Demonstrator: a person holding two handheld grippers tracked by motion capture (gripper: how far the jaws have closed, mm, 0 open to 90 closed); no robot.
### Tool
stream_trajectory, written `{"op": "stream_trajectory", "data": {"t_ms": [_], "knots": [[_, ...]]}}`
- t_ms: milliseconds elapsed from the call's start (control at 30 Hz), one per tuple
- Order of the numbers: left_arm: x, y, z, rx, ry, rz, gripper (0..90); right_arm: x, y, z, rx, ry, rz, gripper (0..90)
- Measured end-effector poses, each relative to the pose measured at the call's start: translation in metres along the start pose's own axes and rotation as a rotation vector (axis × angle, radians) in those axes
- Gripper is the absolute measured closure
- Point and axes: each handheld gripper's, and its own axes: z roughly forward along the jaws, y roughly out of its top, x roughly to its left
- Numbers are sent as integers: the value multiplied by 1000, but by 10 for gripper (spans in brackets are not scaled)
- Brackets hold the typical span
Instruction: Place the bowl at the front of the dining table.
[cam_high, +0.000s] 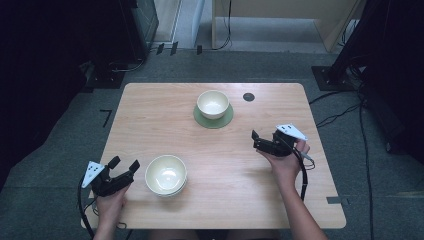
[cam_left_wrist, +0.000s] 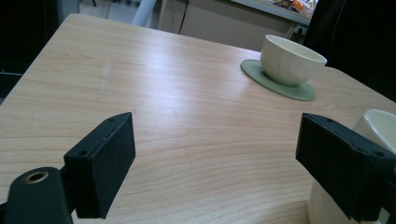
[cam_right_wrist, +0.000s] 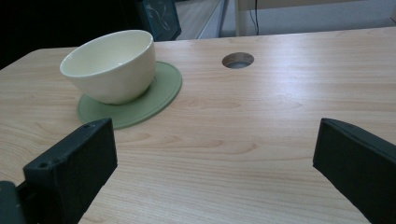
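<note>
- The left claw (cam_high: 122, 166), black with a grey three-cornered plate, sits at the lower left of the high view, held by the person's left hand (cam_high: 111, 202) near the desk's front edge. Its jaws stand released, wide apart with bare wood between them.
- The light wooden desk (cam_high: 150, 125) with rounded corners fills the middle of the high view.
- A stack of cream ceramic bowls (cam_high: 166, 175) stands just right of the left claw, at lower centre-left of the high view. In the left gripper view its pale wall (cam_left_wrist: 380, 126) shows at the right edge, just beside the right-hand jaw; whether they touch I cannot tell.
- A single cream ceramic bowl (cam_high: 213, 104) rests upright on a round flat green coaster (cam_high: 223, 122) at upper centre of the high view, well apart from both claws.
- A small round dark hole (cam_high: 248, 96) lies in the desk, right of that bowl.
- The right claw (cam_high: 260, 141), at centre right of the high view, is held by the person's right hand (cam_high: 286, 162) above the desk. Its jaws are released, grasping nothing, and face the coaster bowl (cam_right_wrist: 109, 65).
</note>
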Motion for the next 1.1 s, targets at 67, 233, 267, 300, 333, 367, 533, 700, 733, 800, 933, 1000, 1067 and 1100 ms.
{"op": "stream_trajectory", "data": {"t_ms": [67, 233, 267, 300, 333, 367, 533, 700, 733, 800, 933, 1000, 1067, 1100], "knots": [[0, 0, 0, 2, 2, 1, 118, -3, -2, -2, 1, -7, 2, 2], [0, 0, 1, 9, 13, -3, 122, -10, -8, -8, 6, -16, 7, 2], [0, 0, 1, 10, 15, -4, 123, -11, -9, -9, 4, -17, 8, 2], [0, 0, 1, 11, 15, -5, 123, -12, -10, -10, 6, -20, 14, 2], [0, 0, 1, 11, 15, -5, 123, -14, -11, -11, 2, -23, 13, 2], [0, 0, 1, 11, 15, -4, 124, -16, -13, -13, 4, -27, 18, 2], [0, 0, 1, 12, 15, -4, 123, -22, -17, -18, -3, -45, 27, 3], [0, 0, 1, 12, 15, -3, 123, -27, -21, -24, -7, -55, 36, 2], [0, 0, 1, 12, 15, -4, 124, -29, -22, -25, -8, -57, 37, 3], [0, 0, 1, 12, 16, -6, 123, -31, -24, -27, -6, -60, 45, 2], [0, 0, 1, 14, 17, 0, 124, -36, -28, -31, -4, -67, 50, 2], [0, 0, 1, 14, 18, 0, 123, -38, -30, -34, -5, -71, 55, 2], [0, 0, 1, 14, 17, 0, 124, -41, -32, -37, -2, -76, 60, 3], [0, 0, 1, 14, 17, 0, 123, -43, -33, -39, 0, -82, 62, 3]]}}
